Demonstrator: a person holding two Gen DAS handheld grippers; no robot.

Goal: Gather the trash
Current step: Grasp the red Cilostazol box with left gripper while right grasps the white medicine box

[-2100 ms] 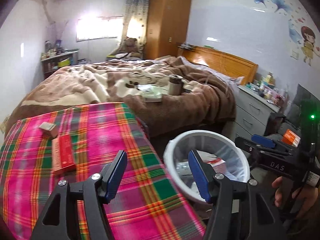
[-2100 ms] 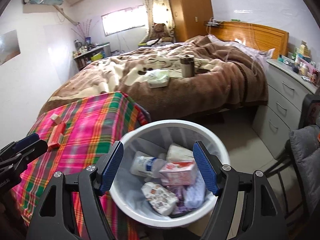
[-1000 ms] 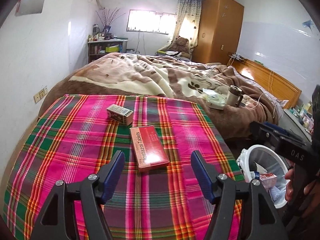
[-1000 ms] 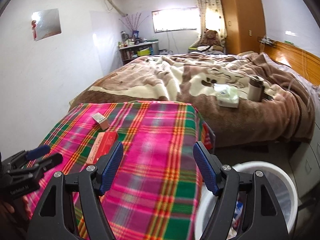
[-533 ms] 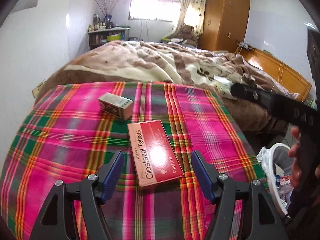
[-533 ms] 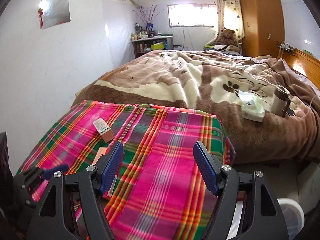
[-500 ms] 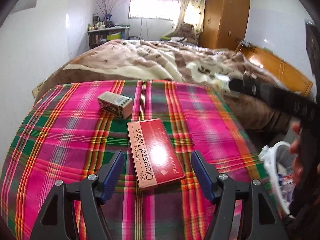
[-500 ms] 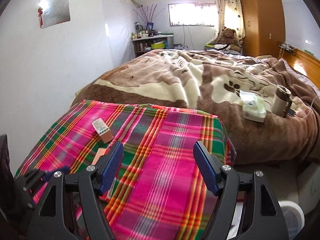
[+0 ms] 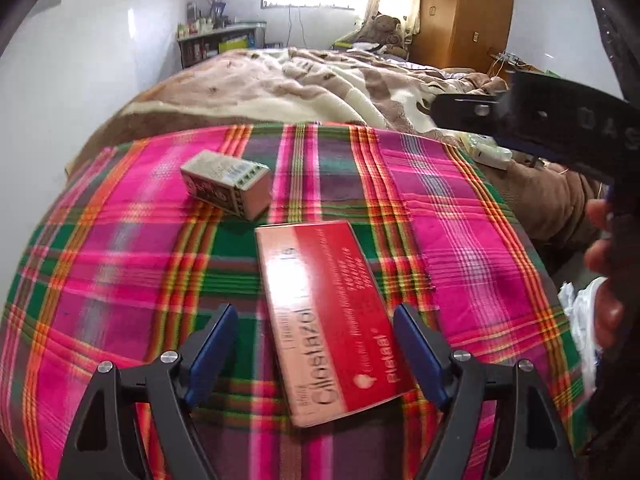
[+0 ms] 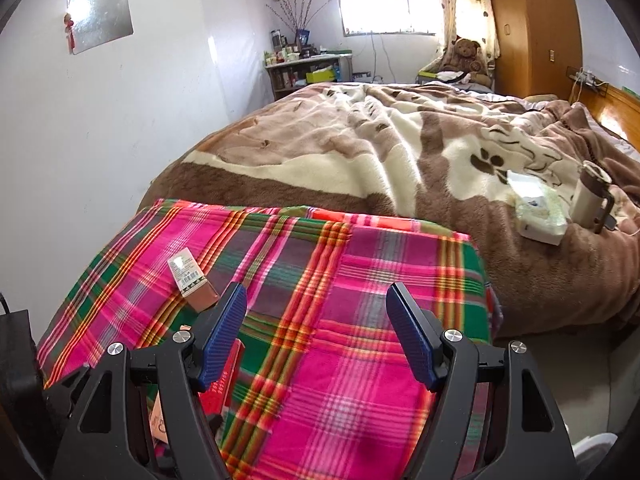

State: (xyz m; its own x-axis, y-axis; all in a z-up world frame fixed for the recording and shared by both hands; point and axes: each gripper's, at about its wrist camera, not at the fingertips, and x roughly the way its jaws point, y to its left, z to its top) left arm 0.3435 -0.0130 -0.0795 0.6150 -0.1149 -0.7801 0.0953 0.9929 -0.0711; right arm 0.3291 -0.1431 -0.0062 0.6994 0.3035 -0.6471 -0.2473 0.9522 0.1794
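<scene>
A flat red tablet box [image 9: 328, 308] lies on the pink plaid cloth [image 9: 120, 272]. My left gripper [image 9: 316, 344] is open, with its jaws on either side of the box's near end, not touching it. A small beige carton [image 9: 226, 184] lies just beyond, and shows in the right wrist view [image 10: 192, 280] too. My right gripper [image 10: 318, 332] is open and empty above the cloth [image 10: 360, 360], right of the carton. The red box [image 10: 222, 380] shows partly behind its left finger. The trash bin's white liner [image 9: 580, 320] peeks in at the right edge.
A bed with a brown and cream blanket [image 10: 400, 152] lies behind the table. On it are a tissue pack [image 10: 538, 208] and a steel flask [image 10: 590, 196]. A wooden wardrobe [image 10: 532, 28] stands at the back right.
My left gripper has moved forward and down, so the red box now lies between its jaws. My right gripper has swung from over the bin to above the plaid cloth.
</scene>
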